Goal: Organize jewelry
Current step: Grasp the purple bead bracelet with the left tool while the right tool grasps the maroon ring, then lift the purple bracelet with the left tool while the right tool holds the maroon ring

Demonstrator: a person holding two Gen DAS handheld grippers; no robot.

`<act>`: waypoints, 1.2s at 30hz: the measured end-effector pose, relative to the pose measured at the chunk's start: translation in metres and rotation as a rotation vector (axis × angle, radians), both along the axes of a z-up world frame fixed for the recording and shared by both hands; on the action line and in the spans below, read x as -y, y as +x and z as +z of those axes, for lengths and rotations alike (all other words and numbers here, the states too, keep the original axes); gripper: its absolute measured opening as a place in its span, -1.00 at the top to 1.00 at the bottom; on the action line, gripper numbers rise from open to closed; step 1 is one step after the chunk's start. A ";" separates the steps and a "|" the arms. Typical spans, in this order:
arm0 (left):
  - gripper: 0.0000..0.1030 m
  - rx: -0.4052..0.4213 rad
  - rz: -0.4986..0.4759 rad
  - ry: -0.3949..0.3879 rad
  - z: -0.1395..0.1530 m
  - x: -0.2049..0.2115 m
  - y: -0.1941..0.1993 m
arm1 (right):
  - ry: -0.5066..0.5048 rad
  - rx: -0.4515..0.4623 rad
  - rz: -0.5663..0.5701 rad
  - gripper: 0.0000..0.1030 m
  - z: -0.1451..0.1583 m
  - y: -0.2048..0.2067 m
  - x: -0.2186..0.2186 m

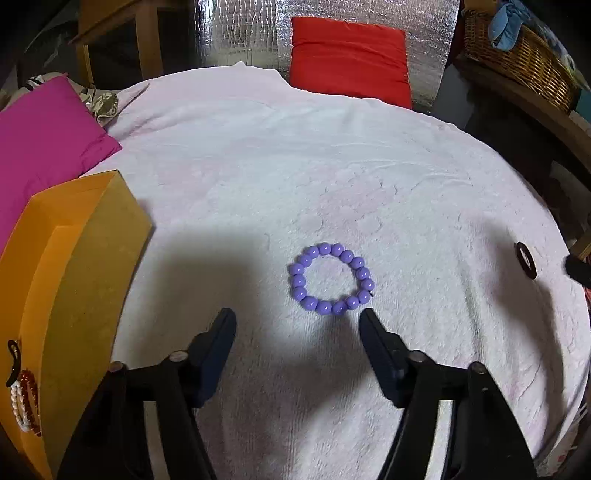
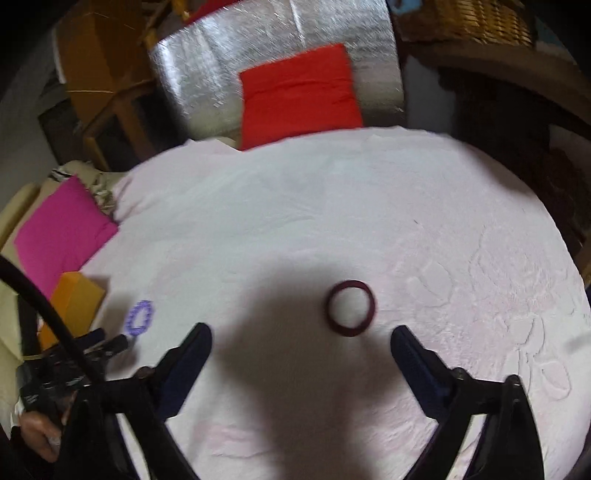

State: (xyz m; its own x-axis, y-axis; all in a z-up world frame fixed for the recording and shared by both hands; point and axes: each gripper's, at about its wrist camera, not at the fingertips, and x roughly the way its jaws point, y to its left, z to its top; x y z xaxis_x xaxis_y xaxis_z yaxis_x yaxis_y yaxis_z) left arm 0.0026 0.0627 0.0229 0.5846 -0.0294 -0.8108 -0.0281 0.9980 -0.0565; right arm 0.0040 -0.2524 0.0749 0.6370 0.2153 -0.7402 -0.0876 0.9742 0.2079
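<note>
A purple bead bracelet [image 1: 331, 278] lies flat on the white towel [image 1: 295, 166], just ahead of my open, empty left gripper [image 1: 297, 317]. It also shows small in the right wrist view [image 2: 140, 317]. A dark maroon bangle [image 2: 350, 308] lies on the towel [image 2: 332, 203] just ahead of my open, empty right gripper [image 2: 301, 334]; it also shows at the right edge of the left wrist view [image 1: 525, 260]. An orange box [image 1: 74, 288] stands at the left and holds a red bead bracelet [image 1: 30, 402] and a white one [image 1: 18, 406].
A pink cushion [image 1: 48, 129] lies at the far left behind the box. A red cushion [image 1: 349, 55] and silver foil sheet [image 1: 240, 33] lie beyond the towel. A wicker basket [image 1: 517, 55] sits on wooden furniture at the back right. The left gripper shows in the right wrist view [image 2: 107, 345].
</note>
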 end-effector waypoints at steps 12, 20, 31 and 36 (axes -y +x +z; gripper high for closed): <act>0.17 -0.023 -0.031 -0.055 -0.012 -0.004 0.013 | -0.080 -0.134 -0.135 0.04 -0.044 0.055 0.006; 0.15 -0.016 -0.035 -0.079 -0.014 -0.008 0.021 | -0.012 -0.133 -0.184 0.54 -0.051 0.072 0.007; 0.85 -0.012 -0.074 -0.144 -0.010 -0.003 0.019 | 0.094 -0.069 -0.103 0.80 -0.034 0.061 -0.001; 0.89 0.000 -0.096 -0.145 -0.007 0.001 0.014 | 0.118 -0.049 -0.070 0.80 -0.024 0.042 -0.003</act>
State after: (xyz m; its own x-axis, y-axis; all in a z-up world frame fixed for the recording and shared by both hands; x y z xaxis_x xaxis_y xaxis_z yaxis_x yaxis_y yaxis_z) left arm 0.0166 0.0616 0.0161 0.5736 -0.2017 -0.7939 0.0667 0.9775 -0.2001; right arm 0.0456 -0.2492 0.0507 0.6174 0.2587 -0.7429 -0.0073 0.9462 0.3235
